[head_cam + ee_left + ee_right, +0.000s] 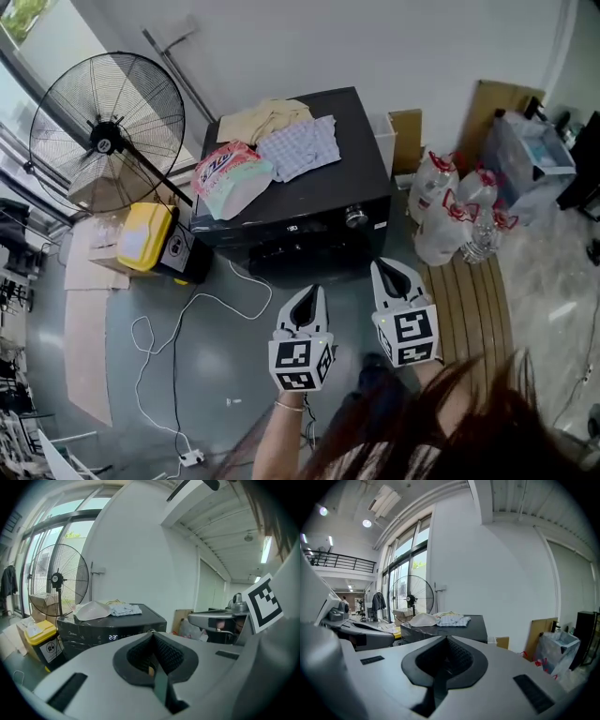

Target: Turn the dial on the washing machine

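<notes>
The washing machine stood black against the white wall; its dial sat on the front panel, toward the right end of the machine as the head view showed it, with nothing touching it; a lit display glowed further left on the same panel. On top of the machine lay a pink and white bag, a checked cloth and a beige cloth behind them. The left gripper hung in front of the machine, well short of the panel, its jaws pressed together on nothing; the right gripper hung beside it, nearer the dial yet clear of it, its jaws likewise closed with nothing between them. To the left of the machine stood a fan and a yellow box; a white cable trailed over the floor in front of the machine; to its right stood several plastic bottles.
</notes>
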